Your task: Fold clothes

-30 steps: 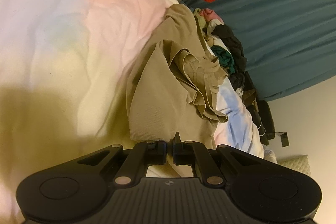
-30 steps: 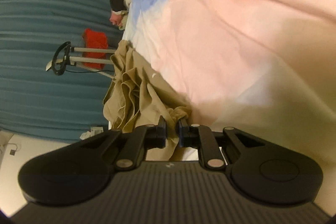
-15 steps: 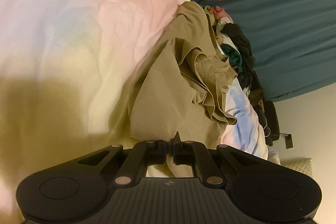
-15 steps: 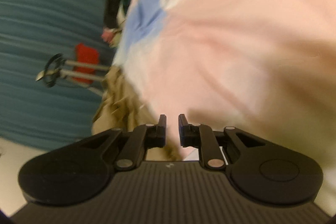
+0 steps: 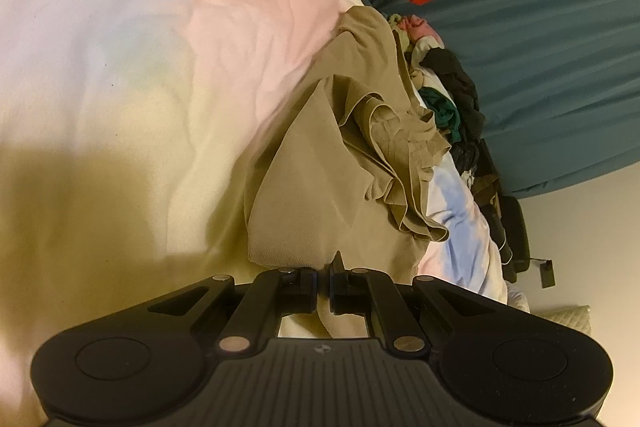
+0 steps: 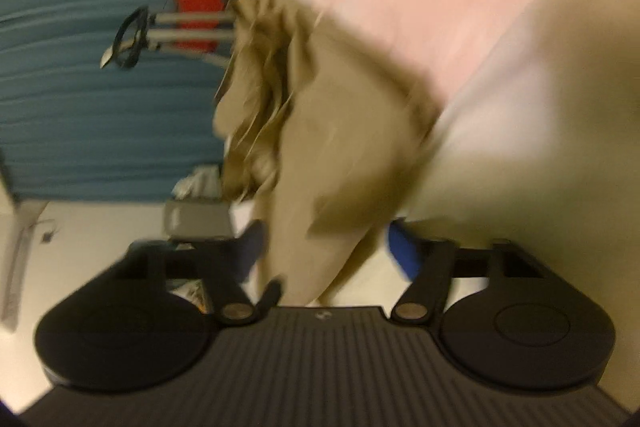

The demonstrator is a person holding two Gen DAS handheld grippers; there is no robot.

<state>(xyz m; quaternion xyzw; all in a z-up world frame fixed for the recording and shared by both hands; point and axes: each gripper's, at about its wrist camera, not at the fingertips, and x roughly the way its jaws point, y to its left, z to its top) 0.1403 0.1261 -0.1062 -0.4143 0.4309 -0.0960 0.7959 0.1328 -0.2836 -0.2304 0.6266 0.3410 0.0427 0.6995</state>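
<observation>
- Tan garment (image 5: pixel 320 187) lies bunched along the right edge of the bed (image 5: pixel 120 107), one flat panel spread toward me and the rest crumpled in folds beyond it.
- A second ago my right gripper (image 6: pixel 328 247) was pinched shut on a corner of this cloth; half a second ago it had let go with only a narrow gap between the fingers, and now they stand wide apart.
- The right view is blurred, so that hand is moving fast. Tan cloth runs through the wide gap, but I cannot tell whether it touches either finger.
- I judge this a regrasp: one corner dropped, another hold on the cloth being sought.
- My left gripper (image 5: pixel 323 281) has not shifted: it is closed on the near edge of the garment, cloth passing between the fingers.
- A heap of other clothes (image 5: pixel 456 107) sits at the bed's far right corner.
</observation>
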